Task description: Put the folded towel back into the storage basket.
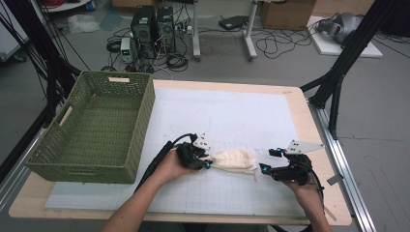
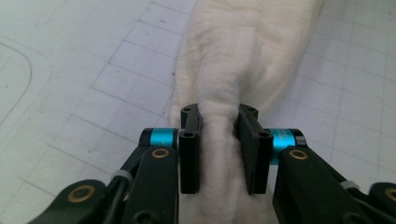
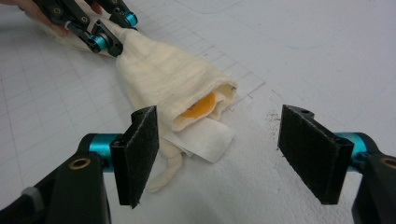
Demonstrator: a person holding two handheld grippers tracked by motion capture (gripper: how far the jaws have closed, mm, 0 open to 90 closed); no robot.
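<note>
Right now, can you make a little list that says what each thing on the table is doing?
cloth bag: cream, lying on the white mat, something orange showing at its open end
left gripper: shut on the bag's bunched end
right gripper: open, at the bag's open end, not touching it
label: white, sticking out under the open end
basket: green, woven, to the left

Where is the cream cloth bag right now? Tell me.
In the high view the cream cloth bag lies on the white mat near the table's front edge, between the left tongs, shut on its end, and the open right tongs.
</note>
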